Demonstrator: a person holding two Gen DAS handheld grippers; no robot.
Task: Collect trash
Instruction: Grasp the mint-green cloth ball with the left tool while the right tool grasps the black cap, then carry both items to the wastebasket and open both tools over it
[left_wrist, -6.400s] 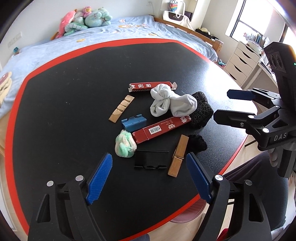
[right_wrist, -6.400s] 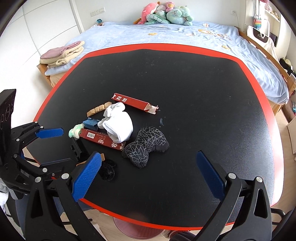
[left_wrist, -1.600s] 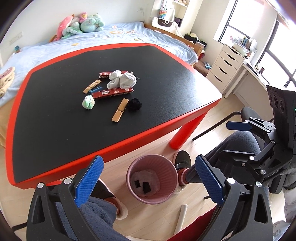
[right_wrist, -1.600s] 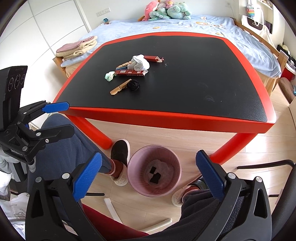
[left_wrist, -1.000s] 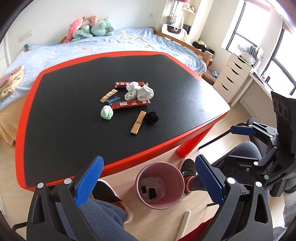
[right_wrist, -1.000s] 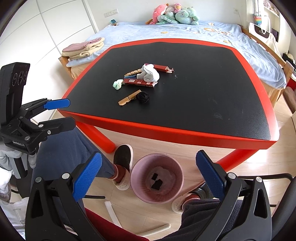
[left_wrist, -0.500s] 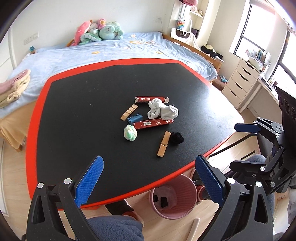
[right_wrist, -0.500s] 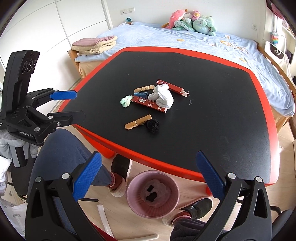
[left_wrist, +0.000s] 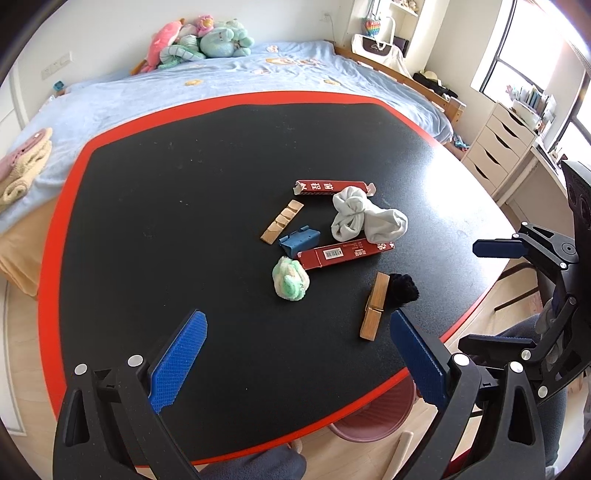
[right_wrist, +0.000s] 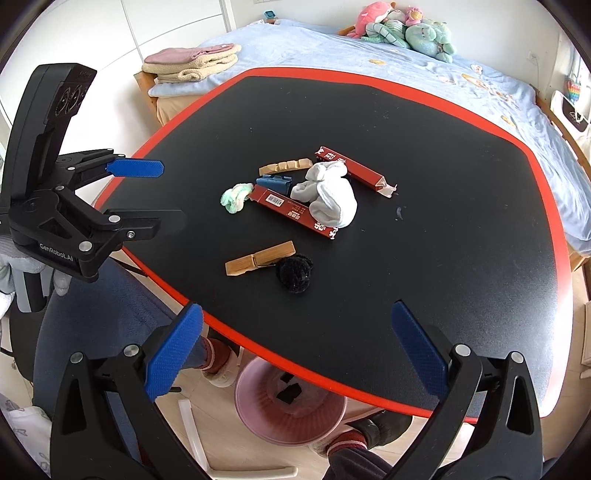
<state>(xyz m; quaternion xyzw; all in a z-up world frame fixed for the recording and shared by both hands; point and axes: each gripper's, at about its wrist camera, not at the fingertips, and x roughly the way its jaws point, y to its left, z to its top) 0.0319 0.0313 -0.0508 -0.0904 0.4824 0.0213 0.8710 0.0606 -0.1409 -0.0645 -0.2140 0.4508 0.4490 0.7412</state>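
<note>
The trash lies in a loose cluster on the black, red-edged surface (left_wrist: 184, 206): a long red carton (left_wrist: 345, 253) at its heart, with a white sock bundle (left_wrist: 364, 218) touching its far side, a second red carton (left_wrist: 330, 187) beyond that, a blue clip (left_wrist: 299, 240) and a notched wooden strip (left_wrist: 282, 221) just beside the long carton, and a green-white ball (left_wrist: 291, 278), a wooden clothespin (left_wrist: 375, 306) and a black pompom (left_wrist: 400, 290) nearer the front edge. Below that edge stands a pink bin (right_wrist: 291, 402) on the wooden floor, dark scraps inside. Beyond the surface is a blue-sheeted bed (left_wrist: 229, 79) with plush toys (left_wrist: 201, 42); white drawers (left_wrist: 498, 147) stand by the window. The left claw (left_wrist: 295, 369) and the right claw (right_wrist: 295, 354) both hover spread wide, holding nothing.
</note>
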